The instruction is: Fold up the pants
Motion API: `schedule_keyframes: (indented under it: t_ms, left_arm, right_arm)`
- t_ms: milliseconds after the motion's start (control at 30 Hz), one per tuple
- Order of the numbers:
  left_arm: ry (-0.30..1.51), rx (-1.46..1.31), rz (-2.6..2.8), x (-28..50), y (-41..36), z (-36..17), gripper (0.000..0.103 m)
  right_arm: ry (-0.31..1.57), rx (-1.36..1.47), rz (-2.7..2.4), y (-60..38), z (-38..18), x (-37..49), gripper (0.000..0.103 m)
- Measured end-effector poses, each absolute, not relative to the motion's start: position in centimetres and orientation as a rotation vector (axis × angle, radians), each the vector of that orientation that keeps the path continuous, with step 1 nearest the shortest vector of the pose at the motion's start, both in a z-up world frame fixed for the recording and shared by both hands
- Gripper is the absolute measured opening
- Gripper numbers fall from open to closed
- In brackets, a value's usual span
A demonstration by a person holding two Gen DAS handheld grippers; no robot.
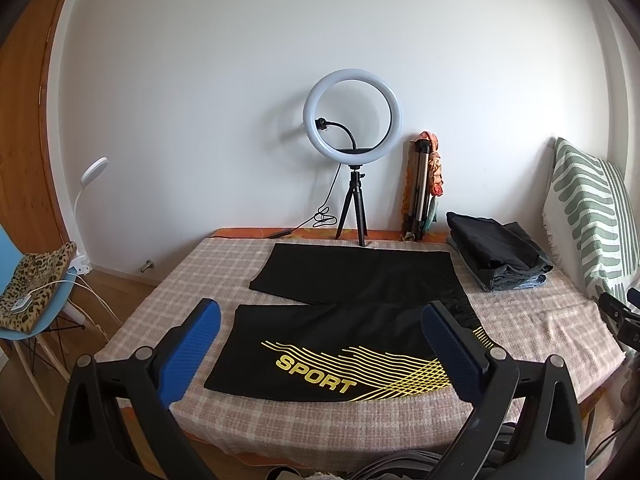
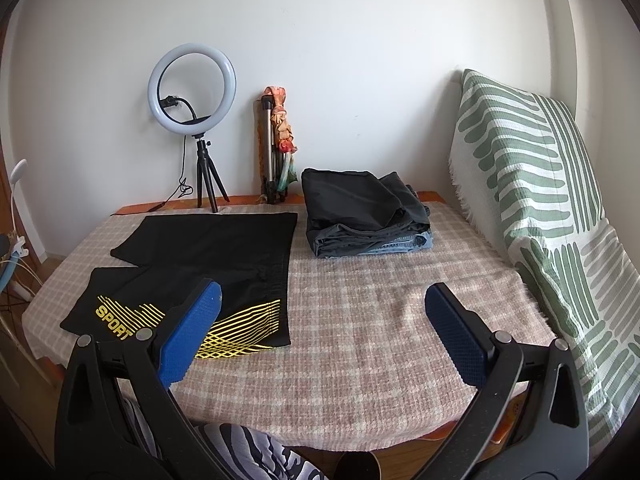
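Black pants with a yellow "SPORT" print lie flat and spread on the checked cloth, legs pointing left. They also show at the left of the right wrist view. My left gripper is open and empty, held above the near leg with the print between its blue pads. My right gripper is open and empty above bare cloth, to the right of the waistband; its left pad overlaps the printed corner in view.
A pile of folded dark clothes and jeans sits at the back right. A ring light on a tripod and a folded tripod stand at the wall. A green striped cushion lines the right side. A chair stands left.
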State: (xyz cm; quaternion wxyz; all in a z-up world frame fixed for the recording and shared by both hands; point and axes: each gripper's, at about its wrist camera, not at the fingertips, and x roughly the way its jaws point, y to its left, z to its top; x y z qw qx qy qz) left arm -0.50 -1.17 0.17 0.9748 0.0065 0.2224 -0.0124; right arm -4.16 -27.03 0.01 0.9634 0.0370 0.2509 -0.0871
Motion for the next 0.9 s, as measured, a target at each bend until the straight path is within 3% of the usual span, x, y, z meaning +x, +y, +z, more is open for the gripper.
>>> schedule_keyframes:
  t_ms: [600, 900]
  left_arm:
    - [0.485, 0.017, -0.017, 0.6, -0.4, -1.0, 0.102]
    - [0.544, 0.090, -0.045, 2.4, 2.4, -3.7, 0.102]
  right_arm:
    - [0.533, 0.056, -0.148, -27.1, -1.6, -2.9, 0.103]
    - [0.542, -0.108, 0.022, -26.6, -3.5, -0.6, 0.103]
